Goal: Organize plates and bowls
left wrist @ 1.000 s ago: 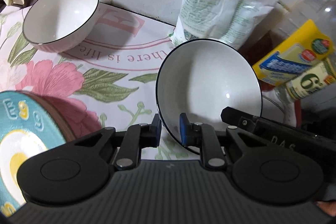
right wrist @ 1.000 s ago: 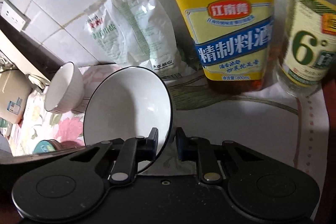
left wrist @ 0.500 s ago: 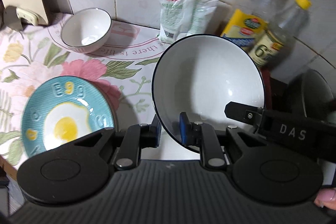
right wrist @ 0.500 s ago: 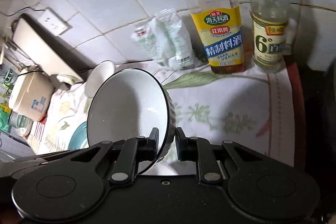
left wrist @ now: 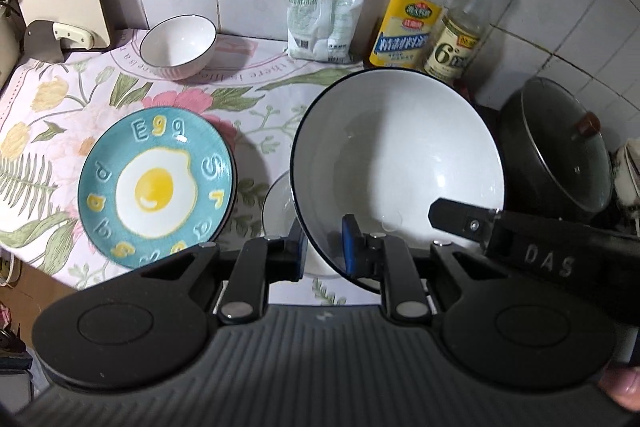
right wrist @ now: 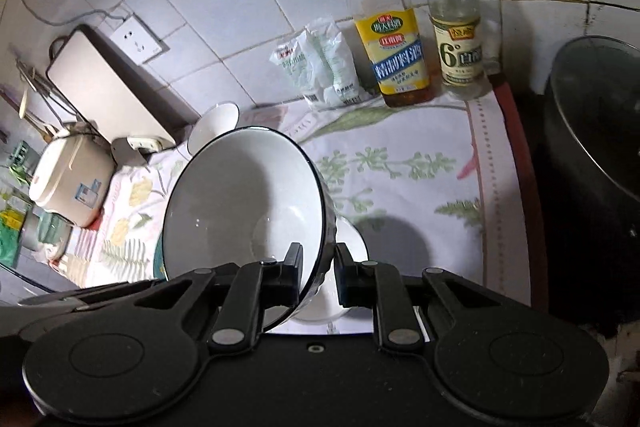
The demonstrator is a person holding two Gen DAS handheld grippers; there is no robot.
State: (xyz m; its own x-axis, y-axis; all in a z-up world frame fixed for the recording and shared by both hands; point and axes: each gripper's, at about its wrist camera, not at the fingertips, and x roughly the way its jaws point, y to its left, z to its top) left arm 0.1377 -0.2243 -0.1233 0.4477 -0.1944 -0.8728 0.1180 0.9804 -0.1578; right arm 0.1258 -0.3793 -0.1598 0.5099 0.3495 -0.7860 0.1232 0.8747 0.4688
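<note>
Both tools carry the big bowl (left wrist: 400,163) above the bench.
Left tool (left wrist: 323,247) and right tool (right wrist: 318,269) each pinch its rim; the bowl is tilted, mouth facing left toward the egg plate (left wrist: 157,183). Level it and lower evenly onto the small bowl (right wrist: 350,239) beneath.

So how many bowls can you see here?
3. A large bowl is gripped by both grippers, a small bowl sits by the wall, and another bowl rests on the cloth, mostly hidden beneath the large one. Others may be hidden.
</note>
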